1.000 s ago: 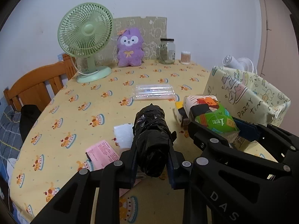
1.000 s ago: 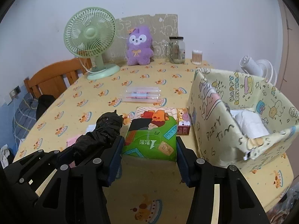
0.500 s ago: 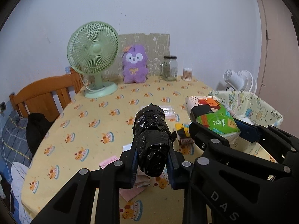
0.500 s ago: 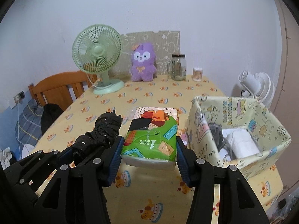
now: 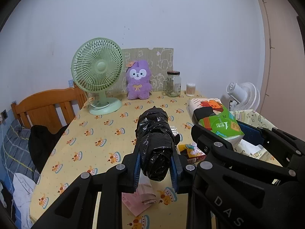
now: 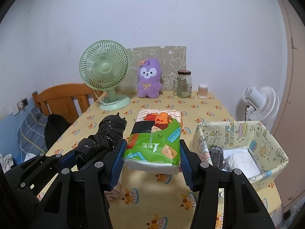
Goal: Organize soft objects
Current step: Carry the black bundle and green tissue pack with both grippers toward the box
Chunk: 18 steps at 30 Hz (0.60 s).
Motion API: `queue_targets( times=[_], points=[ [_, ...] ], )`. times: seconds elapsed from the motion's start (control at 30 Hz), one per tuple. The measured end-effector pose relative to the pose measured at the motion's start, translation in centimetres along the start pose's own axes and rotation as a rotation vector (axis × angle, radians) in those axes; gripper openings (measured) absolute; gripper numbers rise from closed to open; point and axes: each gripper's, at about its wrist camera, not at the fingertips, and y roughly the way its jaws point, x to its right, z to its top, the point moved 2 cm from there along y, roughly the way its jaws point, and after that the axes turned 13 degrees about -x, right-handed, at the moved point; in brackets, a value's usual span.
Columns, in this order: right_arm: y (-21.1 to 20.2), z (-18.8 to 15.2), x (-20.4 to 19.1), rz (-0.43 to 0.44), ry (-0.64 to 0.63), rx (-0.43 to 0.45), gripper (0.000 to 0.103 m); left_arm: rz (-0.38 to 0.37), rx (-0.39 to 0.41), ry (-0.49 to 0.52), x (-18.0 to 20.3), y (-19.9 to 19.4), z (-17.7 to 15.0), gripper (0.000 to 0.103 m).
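Note:
My left gripper [image 5: 155, 168] is shut on a black plastic-wrapped bundle [image 5: 154, 143] and holds it high above the yellow table [image 5: 95, 133]. My right gripper [image 6: 152, 164] is shut on a green and white tissue pack [image 6: 156, 137], also lifted; the pack also shows in the left wrist view [image 5: 215, 120]. The patterned fabric box [image 6: 266, 143] stands on the table's right side with white cloth and a grey item inside. A purple plush toy [image 6: 149, 81] sits at the far edge.
A green desk fan [image 6: 104, 72], a glass jar [image 6: 184, 84] and a cotton swab pot [image 6: 202, 90] stand at the back. Pink paper and a folded cloth [image 5: 144, 196] lie below my left gripper. A small colourful box [image 5: 190, 150] lies mid-table. A wooden chair [image 5: 47, 105] stands left, a white fan [image 6: 261, 103] right.
Both grippers have risen and pulled back from the table with their loads still held. The table and the fabric box now lie lower and farther away.

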Motion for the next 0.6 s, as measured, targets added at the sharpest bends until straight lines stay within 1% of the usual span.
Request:
queue_targets(
  times=[0.33,0.6],
  points=[
    [-0.5,1.1,0.6,0.006,-0.011,0.018,0.057,0.002,0.021,-0.006,0.5,-0.4,0.9,0.025],
    [-1.2,1.5,2.3,-0.008,-0.006,0.037,0.057,-0.013,0.037,0.004,2.3,-0.4,1.7,0.025]
  ],
)
